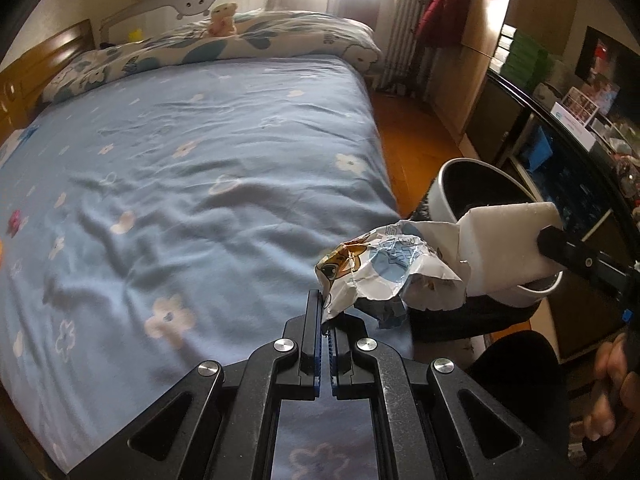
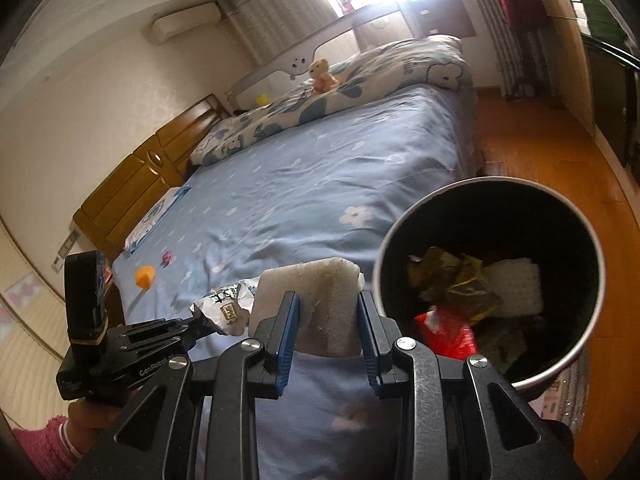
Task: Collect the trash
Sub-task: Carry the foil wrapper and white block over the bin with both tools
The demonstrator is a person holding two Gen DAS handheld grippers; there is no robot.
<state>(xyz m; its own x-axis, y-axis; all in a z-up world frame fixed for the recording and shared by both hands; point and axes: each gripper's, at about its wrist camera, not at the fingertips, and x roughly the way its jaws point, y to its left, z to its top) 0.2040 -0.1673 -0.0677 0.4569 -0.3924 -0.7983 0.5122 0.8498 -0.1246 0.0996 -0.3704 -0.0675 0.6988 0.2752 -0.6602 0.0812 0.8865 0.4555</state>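
My left gripper is shut on a crumpled printed wrapper, held above the bed's right edge next to the bin. The wrapper also shows in the right wrist view, with the left gripper beside it. My right gripper is shut on a white foam block, just left of the bin. The block also shows in the left wrist view, held over the bin's rim. The round trash bin has a white rim and dark inside, and holds several scraps, a red wrapper and white foam.
The bed with a blue flowered sheet fills the left. An orange piece and a small pink piece lie on it, with a booklet near the wooden headboard. Wooden floor and shelves lie to the right.
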